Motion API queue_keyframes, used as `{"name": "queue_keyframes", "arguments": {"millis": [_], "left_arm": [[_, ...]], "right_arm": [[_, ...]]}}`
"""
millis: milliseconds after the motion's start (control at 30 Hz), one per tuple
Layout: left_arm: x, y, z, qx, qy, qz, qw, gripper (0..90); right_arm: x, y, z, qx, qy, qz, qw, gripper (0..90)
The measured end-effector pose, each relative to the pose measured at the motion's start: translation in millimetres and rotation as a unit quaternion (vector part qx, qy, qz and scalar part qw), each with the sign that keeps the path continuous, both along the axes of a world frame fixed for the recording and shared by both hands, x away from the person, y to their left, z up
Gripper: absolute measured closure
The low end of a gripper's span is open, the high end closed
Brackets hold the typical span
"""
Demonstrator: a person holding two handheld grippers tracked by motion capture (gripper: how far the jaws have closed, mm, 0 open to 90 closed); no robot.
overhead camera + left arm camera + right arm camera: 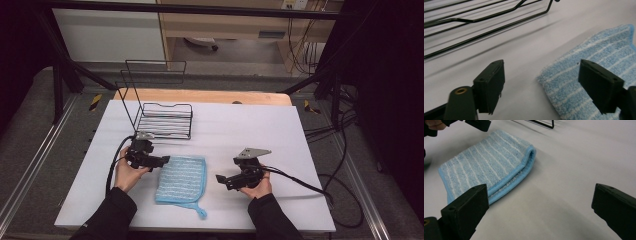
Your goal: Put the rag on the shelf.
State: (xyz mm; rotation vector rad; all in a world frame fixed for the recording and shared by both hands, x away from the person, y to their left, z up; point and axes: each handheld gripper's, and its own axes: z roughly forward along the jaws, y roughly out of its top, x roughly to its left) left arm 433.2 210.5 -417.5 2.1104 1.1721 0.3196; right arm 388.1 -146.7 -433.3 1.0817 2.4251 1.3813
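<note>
Two grippers flank a folded blue cloth (182, 179) on my white table (280, 130), one on each side of it. The cloth lies flat near the front edge, pale stripes across its top, with a small loop sticking out at its near corner. In the right gripper view I can see its folded edge, two layers stacked one on the other and bound in a darker blue hem.

My left gripper (162, 161) sits just beside the cloth's far left corner, pointing toward it. In the left gripper view its jaws stand apart with nothing pressed between them; the corner of the cloth (596, 72) lies on the table under the gap, closer to the jaw on the right of that view, and I cannot tell whether that jaw touches it.

My right gripper (223, 181) is on the other side, near the cloth's right edge but clear of it, aimed back toward it. Its jaws are spread wide over bare table, and the cloth (486, 165) lies beyond the jaw on the left of that view.

Behind the left gripper stands a black wire rack (162, 117), upright on the table and apart from the cloth.
</note>
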Motion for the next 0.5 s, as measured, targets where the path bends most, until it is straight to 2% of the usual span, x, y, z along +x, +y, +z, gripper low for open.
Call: {"name": "queue_keyframes", "arguments": {"millis": [133, 233, 267, 300, 500], "left_arm": [[2.9, 1.1, -6.4, 0.002, 0.014, 0.001, 0.9999, 32.3], [5.1, 1.4, -9.4, -0.006, 0.022, 0.011, 0.9997, 40.1], [5.9, 1.8, -10.3, -0.012, 0.027, 0.011, 0.9995, 46.0], [6.3, 1.6, -11.4, -0.016, 0.031, 0.009, 0.9994, 46.0], [4.9, -2.6, -18.2, -0.021, 0.052, 0.004, 0.9985, 59.7]], "right_arm": [[-0.3, 0.4, -0.8, -0.004, 0.002, 0.001, 1.0000, 1.5], [-0.5, 0.8, -1.0, -0.003, 0.004, 0.001, 1.0000, 1.6], [-0.6, 0.9, -1.1, -0.002, 0.004, 0.001, 1.0000, 1.7], [-0.7, 0.9, -1.2, -0.002, 0.004, 0.001, 1.0000, 1.7], [-1.1, 1.8, -2.7, -0.004, 0.008, 0.000, 1.0000, 2.0]]}}
